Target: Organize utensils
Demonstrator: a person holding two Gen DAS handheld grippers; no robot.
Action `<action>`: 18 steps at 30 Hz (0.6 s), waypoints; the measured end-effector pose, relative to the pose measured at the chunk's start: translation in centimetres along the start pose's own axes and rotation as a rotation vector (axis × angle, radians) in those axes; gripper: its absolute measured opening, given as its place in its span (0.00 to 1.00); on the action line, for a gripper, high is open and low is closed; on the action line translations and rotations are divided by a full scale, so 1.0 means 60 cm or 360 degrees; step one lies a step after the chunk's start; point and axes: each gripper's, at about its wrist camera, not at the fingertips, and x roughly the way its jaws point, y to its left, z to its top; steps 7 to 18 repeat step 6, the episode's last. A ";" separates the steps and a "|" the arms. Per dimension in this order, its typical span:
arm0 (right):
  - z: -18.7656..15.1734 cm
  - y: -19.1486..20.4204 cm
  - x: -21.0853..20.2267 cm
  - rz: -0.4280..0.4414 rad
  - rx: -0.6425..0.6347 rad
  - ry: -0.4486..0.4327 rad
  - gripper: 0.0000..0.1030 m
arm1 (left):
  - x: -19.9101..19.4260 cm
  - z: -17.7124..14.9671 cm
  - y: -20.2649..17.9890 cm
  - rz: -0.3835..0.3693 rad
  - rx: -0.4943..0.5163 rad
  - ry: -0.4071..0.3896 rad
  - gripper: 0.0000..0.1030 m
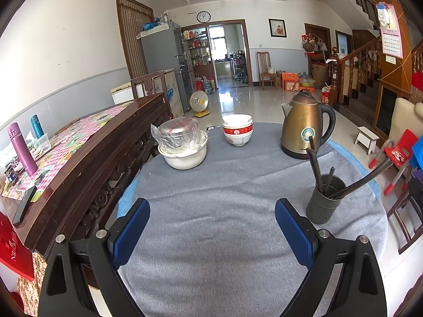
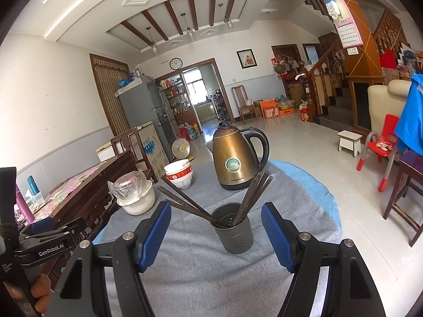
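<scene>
Chopsticks (image 2: 246, 198) splay loosely from holder (image 2: 234, 233); right gripper (image 2: 216, 233) and left gripper (image 1: 212, 233), both wide open and empty, could tip it.

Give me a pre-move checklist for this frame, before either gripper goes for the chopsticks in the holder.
1. Right gripper open and empty: ok.
2. Left gripper open and empty: ok.
3. Holder upright on the grey cloth: ok.
4. Holder lined up between the right gripper's fingers, not yet touched: ok.
5. Chopsticks gathered neatly: not ok; they splay out to both sides of the holder.
6. Kettle and stacked bowls stand apart behind the holder: ok.
</scene>
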 end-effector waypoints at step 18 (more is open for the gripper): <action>-0.006 -0.009 0.021 -0.0037 0.0025 0.0021 0.73 | 0.030 -0.003 0.000 -0.0001 0.0002 0.0032 0.93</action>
